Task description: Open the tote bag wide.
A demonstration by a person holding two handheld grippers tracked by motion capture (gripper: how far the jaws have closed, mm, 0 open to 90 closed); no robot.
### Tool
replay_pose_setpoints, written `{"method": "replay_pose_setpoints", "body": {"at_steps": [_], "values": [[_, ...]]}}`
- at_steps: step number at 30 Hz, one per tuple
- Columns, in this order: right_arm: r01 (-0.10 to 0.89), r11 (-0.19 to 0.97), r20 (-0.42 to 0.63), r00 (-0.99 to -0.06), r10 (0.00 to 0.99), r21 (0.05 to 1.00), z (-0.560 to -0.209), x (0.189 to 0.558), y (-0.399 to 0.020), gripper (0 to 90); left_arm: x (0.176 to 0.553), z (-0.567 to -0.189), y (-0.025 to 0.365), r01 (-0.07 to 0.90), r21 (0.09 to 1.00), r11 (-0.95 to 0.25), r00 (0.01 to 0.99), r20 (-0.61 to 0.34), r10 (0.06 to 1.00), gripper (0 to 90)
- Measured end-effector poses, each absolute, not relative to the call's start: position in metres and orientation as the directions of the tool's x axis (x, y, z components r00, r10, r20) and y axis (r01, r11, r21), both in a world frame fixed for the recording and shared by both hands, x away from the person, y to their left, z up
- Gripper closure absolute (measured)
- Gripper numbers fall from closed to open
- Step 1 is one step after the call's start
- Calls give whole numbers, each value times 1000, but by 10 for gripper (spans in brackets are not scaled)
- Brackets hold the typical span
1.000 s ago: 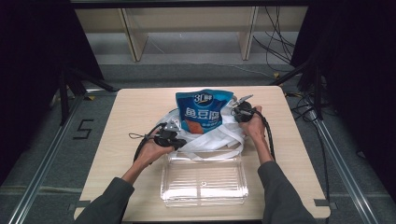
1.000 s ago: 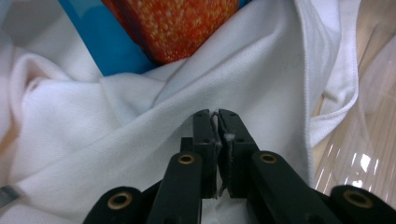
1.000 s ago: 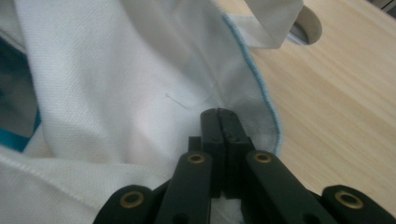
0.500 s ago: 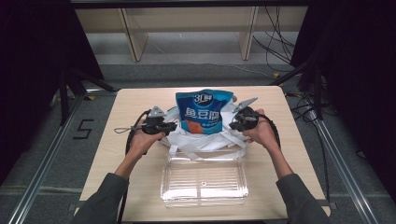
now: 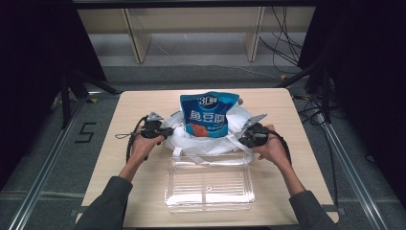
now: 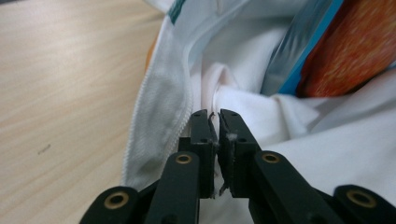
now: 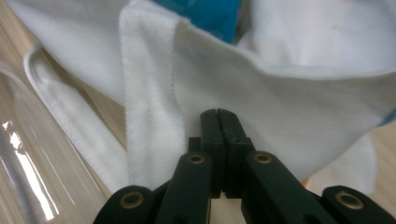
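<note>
A blue snack pouch (image 5: 208,112) stands upright inside a white cloth bag (image 5: 206,143) at the table's middle. My left gripper (image 5: 167,132) is at the bag's left side, its jaws shut on a fold of the white cloth (image 6: 163,93), with the pouch's blue and orange side (image 6: 345,51) just beyond. My right gripper (image 5: 240,139) is at the bag's right side. In the right gripper view its jaws (image 7: 217,112) are pressed together on the bag's cloth (image 7: 280,93) beside a woven strap (image 7: 149,93).
A clear plastic tray (image 5: 208,184) lies in front of the bag, toward the person; its edge (image 7: 28,154) shows in the right gripper view. Bare wooden tabletop (image 5: 119,158) lies on both sides. Cables trail from both grippers.
The left gripper has moved away from the person and leftwards to the bag's left side. The right gripper has come down toward the person along the right side. The bag's rim sits lower around the pouch.
</note>
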State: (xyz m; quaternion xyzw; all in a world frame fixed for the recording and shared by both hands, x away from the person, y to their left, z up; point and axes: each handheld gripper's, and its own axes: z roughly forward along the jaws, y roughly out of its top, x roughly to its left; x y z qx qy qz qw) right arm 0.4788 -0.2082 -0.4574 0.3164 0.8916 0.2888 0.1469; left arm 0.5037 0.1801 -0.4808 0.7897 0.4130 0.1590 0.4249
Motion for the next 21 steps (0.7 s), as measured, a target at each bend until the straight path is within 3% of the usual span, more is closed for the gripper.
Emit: {"method": "replay_pose_setpoints", "body": {"at_steps": [6,15,21], "values": [[444,568,-57,-752,657,693,-433,476,-222,900,495,-456,185,479,846,-235,611,-129,781,834],[405,547,-73,-752,655,733,-421,475,-226,892,475,-440,191,445,866,-228,632,-124,765,812],[422,517,-51,-736,675,745,-417,472,-226,815,459,-438,196,443,866,-232,639,-124,759,743]]}}
